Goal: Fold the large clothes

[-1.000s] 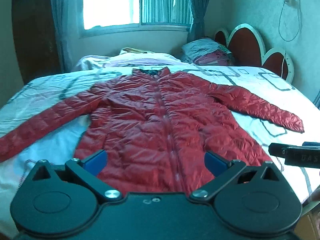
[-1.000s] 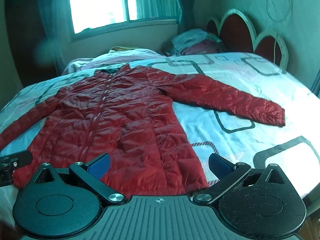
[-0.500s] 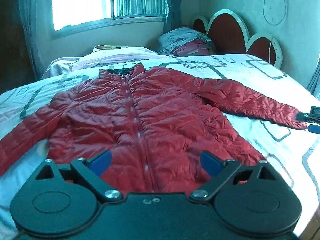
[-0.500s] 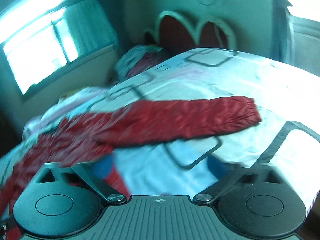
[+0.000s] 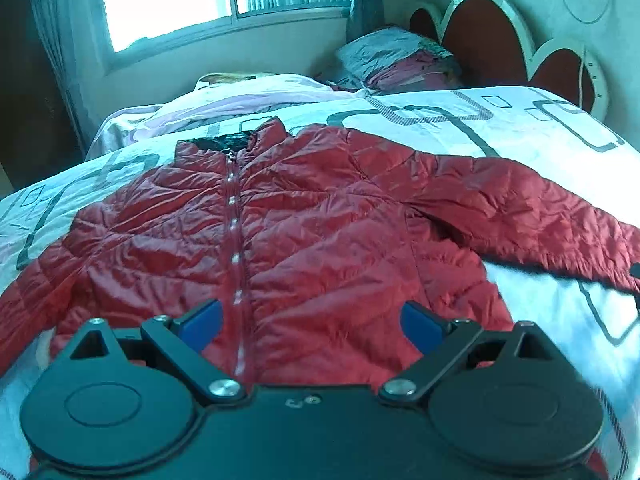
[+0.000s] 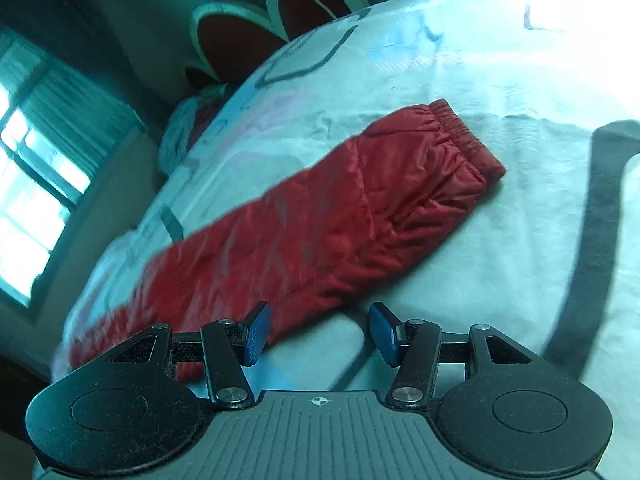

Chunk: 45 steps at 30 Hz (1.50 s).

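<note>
Plainly, a red quilted puffer jacket was spread flat, front up, across the white patterned bedsheet. The left gripper was held above its hem, fingers wide apart. The right gripper was held beside the sleeve's cuff, fingers parted, nothing clamped.
</note>
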### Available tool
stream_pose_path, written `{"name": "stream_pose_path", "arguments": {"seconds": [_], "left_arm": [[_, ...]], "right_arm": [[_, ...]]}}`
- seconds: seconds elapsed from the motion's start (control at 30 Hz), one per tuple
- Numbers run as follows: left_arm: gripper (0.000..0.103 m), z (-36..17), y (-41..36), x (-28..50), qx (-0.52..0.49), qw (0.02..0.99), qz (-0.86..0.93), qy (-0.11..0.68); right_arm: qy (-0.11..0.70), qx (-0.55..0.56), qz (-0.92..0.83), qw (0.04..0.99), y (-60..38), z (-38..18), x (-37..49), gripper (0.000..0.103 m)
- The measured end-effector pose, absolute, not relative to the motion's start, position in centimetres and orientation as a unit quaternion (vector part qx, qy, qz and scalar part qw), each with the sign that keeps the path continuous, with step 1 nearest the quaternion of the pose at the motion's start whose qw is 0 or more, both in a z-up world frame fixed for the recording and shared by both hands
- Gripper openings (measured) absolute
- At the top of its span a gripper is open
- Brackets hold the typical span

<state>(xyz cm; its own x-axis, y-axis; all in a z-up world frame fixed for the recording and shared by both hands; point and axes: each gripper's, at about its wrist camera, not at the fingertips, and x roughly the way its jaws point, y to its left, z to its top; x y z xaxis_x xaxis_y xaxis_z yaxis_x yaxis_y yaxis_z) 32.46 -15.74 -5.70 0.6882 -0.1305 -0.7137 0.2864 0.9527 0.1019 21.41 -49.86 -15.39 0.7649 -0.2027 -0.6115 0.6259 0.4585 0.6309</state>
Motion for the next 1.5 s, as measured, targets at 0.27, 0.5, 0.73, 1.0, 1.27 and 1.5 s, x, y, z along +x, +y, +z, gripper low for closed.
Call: {"name": "stream_pose_path", "arguments": {"seconds": [0.27, 0.5, 0.73, 1.0, 1.27, 1.5], "left_arm": [[0.094, -6.3, -15.8, 34.5, 0.104, 0.909, -0.091, 0.394], [0.089, -6.8, -10.4, 36.5, 0.089, 0.905, -0.045, 0.413], [0.076, -6.8, -3.6, 37.8, 0.040, 0.907, -0.033, 0.419], [0.074, -6.5, 3.4, 38.5, -0.014, 0.909, -0.045, 0.414], [0.099, -7.2, 6.9, 38.6, -0.039, 0.906, -0.051, 0.417], [0.074, -8.3, 5.9, 40.9, -0.098, 0.894, -0.118, 0.421]], "right_arm": [[0.223, 0.422, -0.283, 0.832, -51.1, -14.5, 22.7, 0.017], [0.211, 0.272, -0.242, 0.907, -47.8, -9.7, 28.1, 0.006], [0.220, 0.146, -0.069, 0.962, -34.9, -5.5, 35.0, 0.006], [0.283, 0.057, 0.099, 0.952, -17.4, -6.6, 39.7, 0.006], [0.342, -0.024, 0.176, 0.923, -7.4, -10.9, 41.2, 0.035], [0.285, 0.000, 0.152, 0.946, -10.2, -8.9, 38.3, 0.046]]}}
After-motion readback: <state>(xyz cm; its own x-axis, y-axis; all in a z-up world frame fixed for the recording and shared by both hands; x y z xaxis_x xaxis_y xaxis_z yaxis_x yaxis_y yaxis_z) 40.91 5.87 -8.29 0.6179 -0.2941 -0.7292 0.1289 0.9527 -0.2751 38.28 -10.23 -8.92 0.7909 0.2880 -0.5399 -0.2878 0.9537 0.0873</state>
